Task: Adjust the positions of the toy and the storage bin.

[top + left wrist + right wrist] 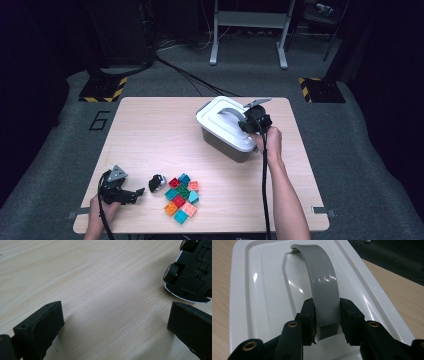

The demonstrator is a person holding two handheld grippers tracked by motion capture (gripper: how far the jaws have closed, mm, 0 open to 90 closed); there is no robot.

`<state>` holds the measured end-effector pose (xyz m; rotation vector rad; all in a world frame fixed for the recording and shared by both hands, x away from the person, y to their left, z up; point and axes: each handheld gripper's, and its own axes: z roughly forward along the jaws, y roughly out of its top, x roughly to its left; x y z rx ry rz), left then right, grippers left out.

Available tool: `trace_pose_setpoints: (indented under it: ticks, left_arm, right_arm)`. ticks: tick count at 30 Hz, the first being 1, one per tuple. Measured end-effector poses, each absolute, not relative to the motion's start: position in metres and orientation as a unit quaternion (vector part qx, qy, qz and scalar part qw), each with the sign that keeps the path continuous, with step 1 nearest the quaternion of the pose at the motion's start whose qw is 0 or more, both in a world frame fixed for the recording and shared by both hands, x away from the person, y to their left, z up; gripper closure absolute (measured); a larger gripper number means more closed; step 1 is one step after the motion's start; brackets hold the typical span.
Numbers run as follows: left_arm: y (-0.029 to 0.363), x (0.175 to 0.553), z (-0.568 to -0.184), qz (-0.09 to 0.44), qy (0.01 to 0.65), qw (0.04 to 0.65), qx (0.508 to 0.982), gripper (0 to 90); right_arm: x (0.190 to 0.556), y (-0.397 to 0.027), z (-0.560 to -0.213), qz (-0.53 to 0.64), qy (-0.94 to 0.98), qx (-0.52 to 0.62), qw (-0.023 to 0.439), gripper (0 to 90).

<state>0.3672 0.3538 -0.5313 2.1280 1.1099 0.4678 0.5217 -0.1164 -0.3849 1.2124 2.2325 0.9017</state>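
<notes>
Down at the near edge of the worktop [150,130], the left tool [134,192] rested wide open with nothing in it, likely waiting for its turn. Just right of that tool lay a small toy car [157,183] on its side, so its black underside and wheels faced the tool. Right of the car sat a bunch of bright blocks [181,198], red, green, teal and orange, packed close together. Farther back and to the right of the blocks stood a grey box with a white lid [220,122]. The right tool [327,315] was squeezed shut on the lid's grey handle [322,282], one pad on each side. I think it held the handle so the lid could be lifted off, maybe to put the toys inside.
</notes>
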Motion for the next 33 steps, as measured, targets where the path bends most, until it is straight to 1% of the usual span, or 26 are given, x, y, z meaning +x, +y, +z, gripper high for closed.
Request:
trace_pose_setpoints:
  ticks: [4,17,21,33]
  left_arm:
    - [0.354,0.367,-0.531,0.179,0.424,0.339,0.82,0.3]
    - [0.355,0.367,-0.531,0.18,0.426,0.338,0.82,0.3]
    - [0.354,0.367,-0.531,0.181,0.428,0.34,0.818,0.3]
    - [0.354,0.367,-0.531,0.179,0.428,0.34,0.818,0.3]
  right_arm:
    - [0.52,-0.114,-0.384,0.32,0.81,0.438,0.225,67.2]
    - [0.502,-0.11,-0.384,0.332,0.817,0.428,0.197,67.8]
    - [0.492,-0.105,-0.382,0.333,0.821,0.427,0.182,67.8]
    - [0.465,-0.082,-0.382,0.334,0.833,0.405,0.172,67.7]
